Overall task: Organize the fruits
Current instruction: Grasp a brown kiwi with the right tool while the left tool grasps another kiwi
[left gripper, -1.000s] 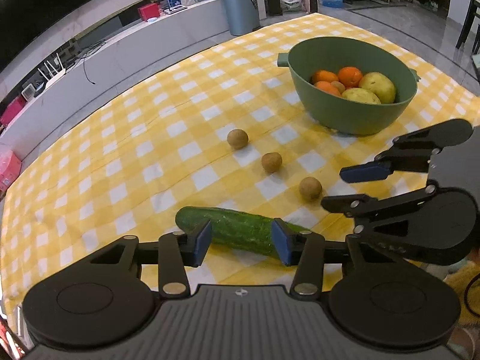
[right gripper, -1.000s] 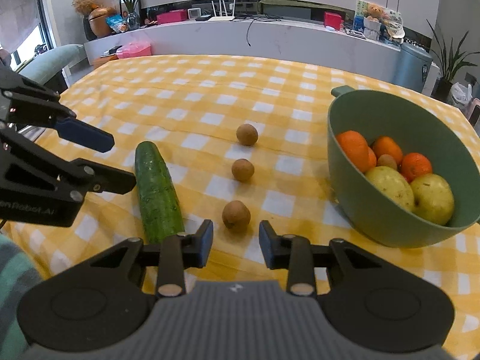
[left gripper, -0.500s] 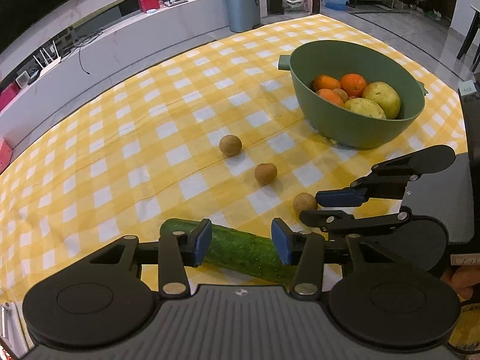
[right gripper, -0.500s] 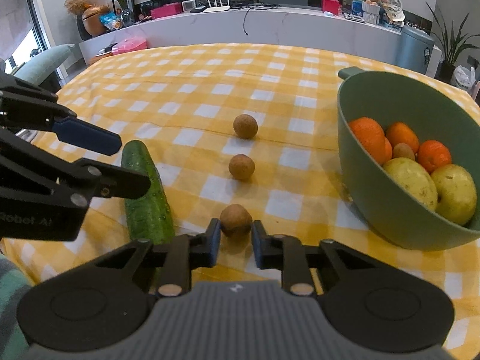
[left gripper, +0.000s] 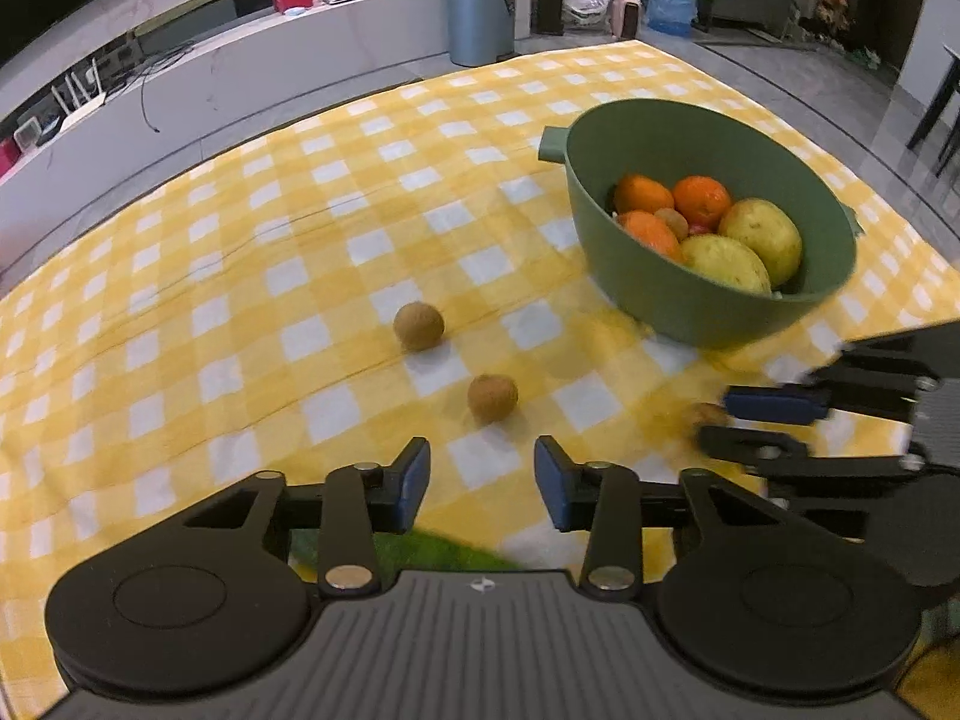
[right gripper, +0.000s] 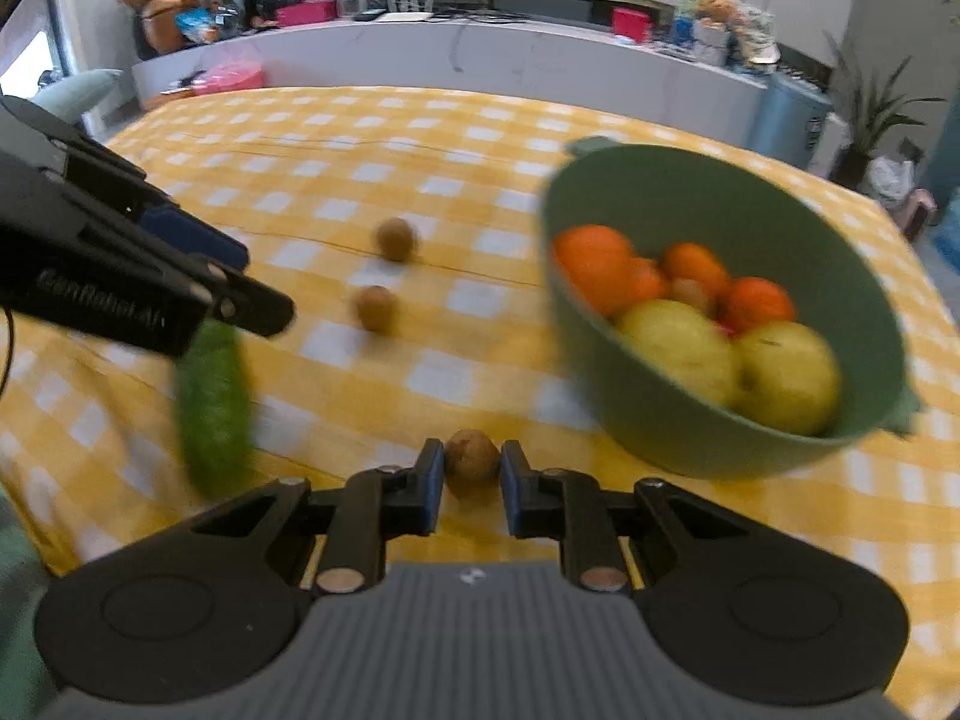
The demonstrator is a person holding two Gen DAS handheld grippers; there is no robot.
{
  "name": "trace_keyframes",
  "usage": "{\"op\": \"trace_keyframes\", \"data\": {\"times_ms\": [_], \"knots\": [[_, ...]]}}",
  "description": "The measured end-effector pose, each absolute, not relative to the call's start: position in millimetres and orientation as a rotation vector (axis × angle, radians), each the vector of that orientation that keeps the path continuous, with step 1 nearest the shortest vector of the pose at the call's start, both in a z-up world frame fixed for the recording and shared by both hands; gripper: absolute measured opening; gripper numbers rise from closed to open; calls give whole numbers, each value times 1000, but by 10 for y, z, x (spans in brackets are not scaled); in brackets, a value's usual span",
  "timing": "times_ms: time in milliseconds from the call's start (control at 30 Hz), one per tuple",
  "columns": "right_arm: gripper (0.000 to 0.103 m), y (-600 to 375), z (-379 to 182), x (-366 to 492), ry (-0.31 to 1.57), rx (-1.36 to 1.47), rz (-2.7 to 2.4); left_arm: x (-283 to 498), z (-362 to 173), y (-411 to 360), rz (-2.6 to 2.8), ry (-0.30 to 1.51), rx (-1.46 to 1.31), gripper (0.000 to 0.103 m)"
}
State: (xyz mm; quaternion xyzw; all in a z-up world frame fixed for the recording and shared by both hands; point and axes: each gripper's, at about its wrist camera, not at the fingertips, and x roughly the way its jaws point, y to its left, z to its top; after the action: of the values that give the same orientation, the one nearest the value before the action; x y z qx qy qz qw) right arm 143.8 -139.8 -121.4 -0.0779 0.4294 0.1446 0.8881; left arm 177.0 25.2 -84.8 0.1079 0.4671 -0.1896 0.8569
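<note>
My right gripper (right gripper: 472,468) is shut on a small round brown fruit (right gripper: 472,461) close to the table's near edge. The left wrist view shows the right gripper (left gripper: 738,423) at the right with the brown fruit (left gripper: 705,414) at its tips. Two more brown fruits (left gripper: 419,326) (left gripper: 492,398) lie on the yellow checked cloth. A green bowl (left gripper: 660,300) holds oranges and yellow fruit. My left gripper (left gripper: 483,480) hangs over the cucumber (left gripper: 432,546), jaws closing, nothing between the pads; the cucumber shows only below the finger bases. In the right wrist view the cucumber (right gripper: 213,396) lies under the left gripper (right gripper: 258,282).
The bowl (right gripper: 660,444) stands at the right of the cloth. A grey bin (left gripper: 480,12), a water jug (left gripper: 672,0) and a long white counter (left gripper: 240,66) stand beyond the table's far edge. Bare cloth stretches to the left of the brown fruits.
My right gripper closed on the nearest brown fruit and shifted toward the bowl. My left gripper moved forward over the cucumber, which slid under it, and its jaws narrowed.
</note>
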Motion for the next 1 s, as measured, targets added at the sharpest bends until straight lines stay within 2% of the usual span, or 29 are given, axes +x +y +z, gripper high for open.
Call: {"op": "trace_keyframes", "data": {"times_ms": [100,267,500,600,733,1000], "knots": [[13,-1534,-1214,1493,908,-153,282,1865,-937,173,-385,982,211,37],[13,-1587,-1242,1549,904,-148,294,1914,-1041,65,-393,963,220,36],[20,-1566,-1284,1495,904,-175,277,1944,-1093,25,-397,951,182,33],[20,-1617,-1277,1508,924,-134,277,1960,-1108,7,-395,947,185,28],[21,-1612,-1283,1495,939,-133,286,1937,-1107,-10,-402,942,197,15],[23,-1594,-1343,1444,969,-117,285,1878,-1134,-27,-411,956,197,9]]}}
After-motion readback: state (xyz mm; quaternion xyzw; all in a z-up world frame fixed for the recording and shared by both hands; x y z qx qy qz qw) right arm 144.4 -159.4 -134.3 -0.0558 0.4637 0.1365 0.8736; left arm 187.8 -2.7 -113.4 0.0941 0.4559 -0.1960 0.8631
